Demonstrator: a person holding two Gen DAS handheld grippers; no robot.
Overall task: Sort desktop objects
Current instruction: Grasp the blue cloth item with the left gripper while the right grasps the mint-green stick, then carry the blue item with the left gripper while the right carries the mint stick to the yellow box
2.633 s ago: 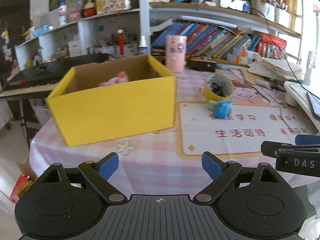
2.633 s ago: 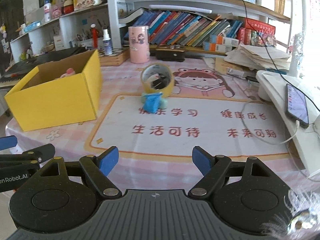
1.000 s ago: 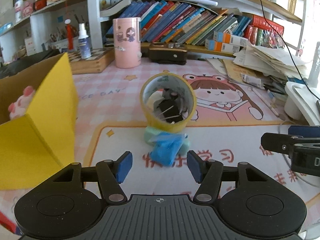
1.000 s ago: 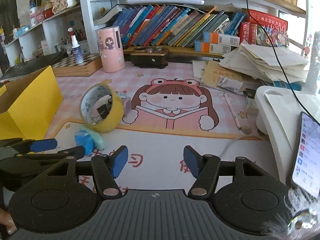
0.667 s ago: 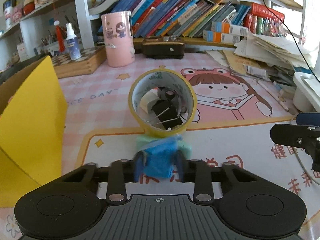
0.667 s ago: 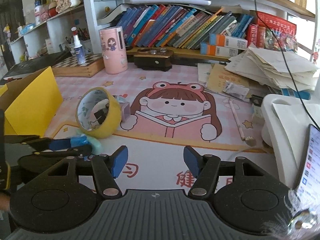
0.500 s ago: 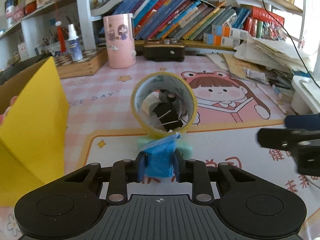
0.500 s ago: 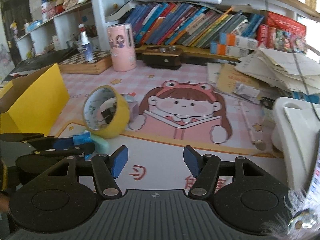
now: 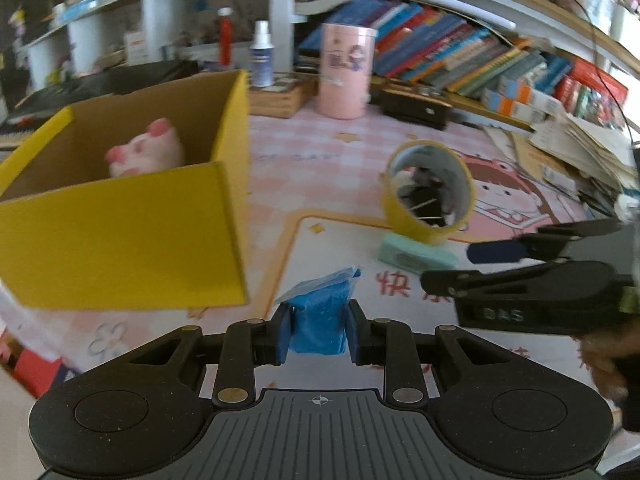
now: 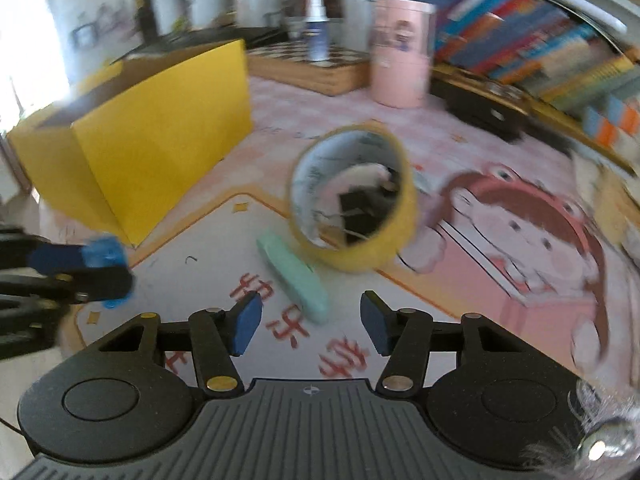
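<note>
Packet upright between left tongs

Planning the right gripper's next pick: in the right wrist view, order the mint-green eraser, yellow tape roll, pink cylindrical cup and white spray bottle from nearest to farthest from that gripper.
1. Mint-green eraser, just ahead of the right gripper.
2. Yellow tape roll, behind the eraser.
3. Pink cylindrical cup, far back, right.
4. White spray bottle, far back, slightly beyond the cup.

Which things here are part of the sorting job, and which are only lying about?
Part of the job:
blue packet, held in the left tool
yellow box
tape roll
green eraser
right tool

Lying about:
pink cup
spray bottle
books
</note>
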